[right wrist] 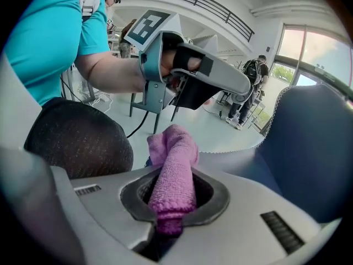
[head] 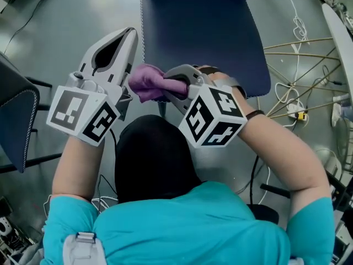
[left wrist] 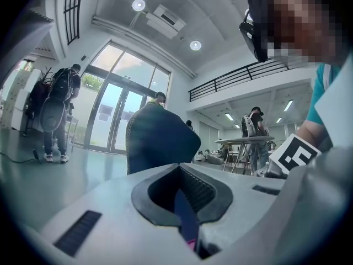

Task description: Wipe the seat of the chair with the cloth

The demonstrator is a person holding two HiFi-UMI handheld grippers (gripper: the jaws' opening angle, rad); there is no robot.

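The purple cloth (head: 144, 80) is clamped between the jaws of the right gripper (head: 177, 85). The right gripper view shows the cloth (right wrist: 172, 175) rolled into a thick strand that fills the jaw opening of the right gripper (right wrist: 170, 211) and ends in a loose bunch past the tips. In the head view the bunch hangs clear of the navy chair seat (head: 209, 32), just outside its front edge and just beside the flank of the left gripper (head: 131, 37); contact between the two cannot be confirmed. The left gripper view shows the jaws of the left gripper (left wrist: 185, 206) brought together with only a thin slit between them and nothing clamped. The left gripper tips point toward the front left corner of the seat. Both marker cubes (head: 212, 117) face the head camera.
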